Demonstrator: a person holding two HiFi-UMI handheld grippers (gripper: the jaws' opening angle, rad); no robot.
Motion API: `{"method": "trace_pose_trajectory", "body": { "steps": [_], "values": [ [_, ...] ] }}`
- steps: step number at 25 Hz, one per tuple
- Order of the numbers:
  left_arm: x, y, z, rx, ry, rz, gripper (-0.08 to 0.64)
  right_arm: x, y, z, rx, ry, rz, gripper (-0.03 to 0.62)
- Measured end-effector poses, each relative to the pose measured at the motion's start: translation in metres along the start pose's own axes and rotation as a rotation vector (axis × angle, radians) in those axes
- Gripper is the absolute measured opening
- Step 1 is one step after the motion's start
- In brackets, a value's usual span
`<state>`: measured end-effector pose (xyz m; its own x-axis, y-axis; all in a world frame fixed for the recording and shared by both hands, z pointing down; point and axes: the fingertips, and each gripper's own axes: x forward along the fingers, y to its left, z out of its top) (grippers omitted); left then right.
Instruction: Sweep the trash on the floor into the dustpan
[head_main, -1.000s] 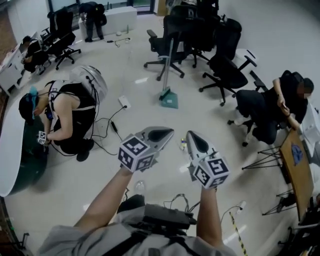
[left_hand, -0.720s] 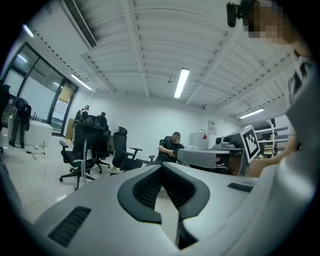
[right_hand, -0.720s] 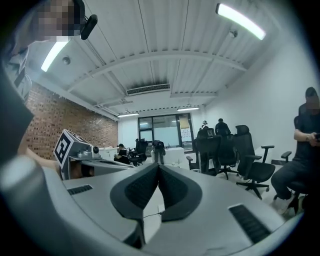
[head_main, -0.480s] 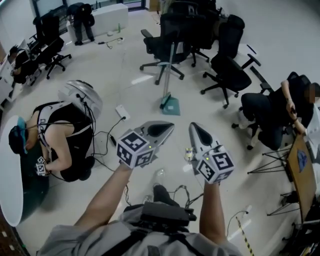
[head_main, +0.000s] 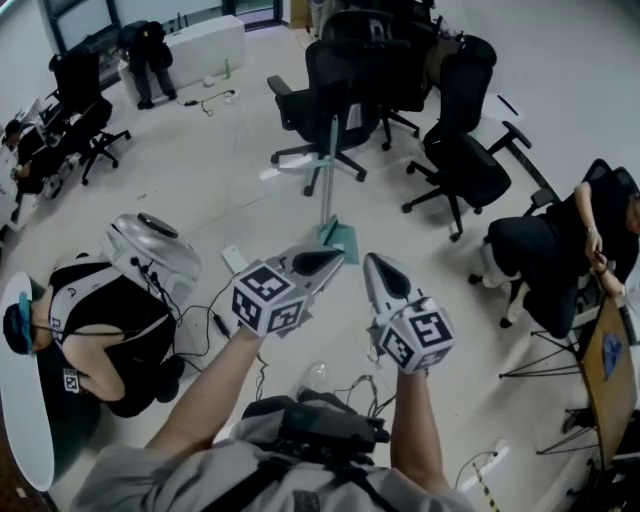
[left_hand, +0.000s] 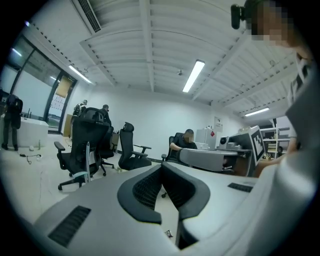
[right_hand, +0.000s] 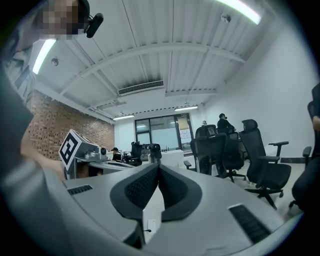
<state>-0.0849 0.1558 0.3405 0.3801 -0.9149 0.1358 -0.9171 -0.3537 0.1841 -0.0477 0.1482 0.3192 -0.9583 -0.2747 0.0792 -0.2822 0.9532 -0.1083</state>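
A teal dustpan (head_main: 343, 240) stands on the pale floor with its long handle (head_main: 330, 160) upright; in the left gripper view the handle (left_hand: 88, 159) shows in front of a chair. My left gripper (head_main: 330, 262) is shut and holds nothing, its tip just short of the dustpan in the head view. My right gripper (head_main: 378, 270) beside it is also shut and holds nothing. Both point roughly level across the room, with pads together (left_hand: 162, 169) (right_hand: 157, 169). A clear crumpled piece (head_main: 312, 376) lies on the floor below my hands. No broom is in view.
A person in a white helmet (head_main: 152, 248) crouches at the left among floor cables (head_main: 222, 322) and a white power strip (head_main: 235, 258). Black office chairs (head_main: 330, 90) (head_main: 470, 150) crowd behind the dustpan. Another person (head_main: 575, 250) sits at the right by a wooden desk (head_main: 605, 365).
Both grippers have travelled forward across the room toward the dustpan, which now sits right at the left gripper's tip. The crouching person has slid toward the lower left of the view. Jaws stayed shut.
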Motion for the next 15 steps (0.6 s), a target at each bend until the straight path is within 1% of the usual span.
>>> {"method": "trace_pose_trajectory", "body": {
  "steps": [5, 10, 15],
  "values": [
    [0.034, 0.046, 0.022, 0.038, 0.004, 0.004, 0.0, 0.048, -0.037, 0.02, -0.013, -0.037, 0.01, 0.0],
    [0.061, 0.102, 0.042, 0.044, 0.011, 0.005, 0.0, 0.097, -0.069, 0.037, -0.021, -0.036, -0.008, 0.0],
    [0.097, 0.176, 0.037, 0.067, 0.041, -0.012, 0.0, 0.165, -0.11, 0.018, -0.007, 0.011, -0.05, 0.0]
  ]
}}
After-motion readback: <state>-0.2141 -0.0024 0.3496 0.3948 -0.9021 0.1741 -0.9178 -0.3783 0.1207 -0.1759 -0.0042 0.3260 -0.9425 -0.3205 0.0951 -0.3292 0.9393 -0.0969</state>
